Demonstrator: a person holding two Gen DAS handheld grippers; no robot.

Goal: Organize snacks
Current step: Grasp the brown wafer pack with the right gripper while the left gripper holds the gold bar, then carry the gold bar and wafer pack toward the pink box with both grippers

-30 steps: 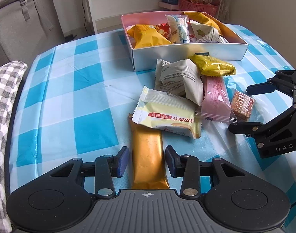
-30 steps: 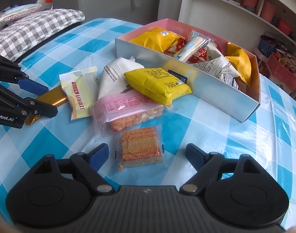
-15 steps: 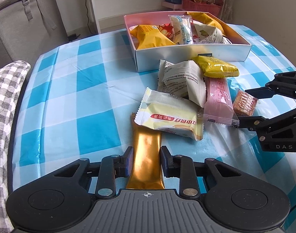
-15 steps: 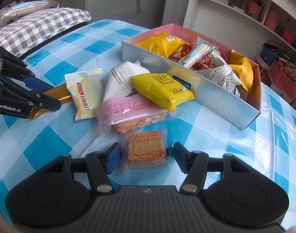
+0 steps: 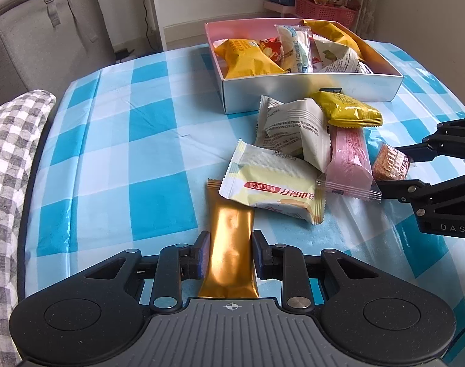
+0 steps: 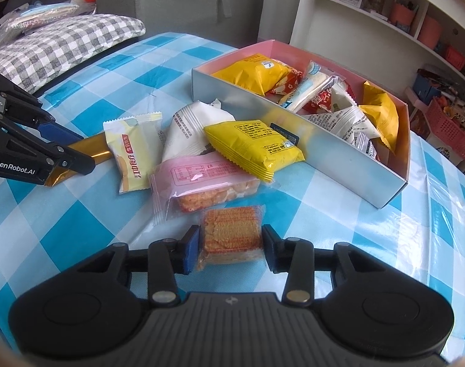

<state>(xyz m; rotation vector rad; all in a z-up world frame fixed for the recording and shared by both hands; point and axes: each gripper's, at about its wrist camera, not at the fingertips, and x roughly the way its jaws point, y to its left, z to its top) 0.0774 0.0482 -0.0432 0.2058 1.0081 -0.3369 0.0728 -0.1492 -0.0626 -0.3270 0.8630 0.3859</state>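
My left gripper (image 5: pixel 230 255) is shut on a gold snack bar (image 5: pixel 231 244) that lies on the checked tablecloth; its far end is under a pale yellow packet (image 5: pixel 275 189). My right gripper (image 6: pixel 231 249) is shut on a clear-wrapped orange cracker pack (image 6: pixel 231 232), seen also in the left wrist view (image 5: pixel 389 166). A white box with pink inside (image 5: pixel 312 90) holds several snacks at the back. Loose before it lie a white packet (image 5: pixel 293 128), a yellow packet (image 5: pixel 345 110) and a pink packet (image 5: pixel 348 162).
A grey checked cushion (image 5: pixel 9 165) lies off the table's left edge. A grey sofa (image 5: pixel 46 30) and white shelves (image 6: pixel 385 15) with pink baskets (image 6: pixel 449 128) stand beyond the table. The blue and white cloth (image 5: pixel 119 159) spreads to the left of the snacks.
Both grippers have closed: the left onto the gold bar, the right onto the cracker pack. Both moved slightly forward toward the snack pile.
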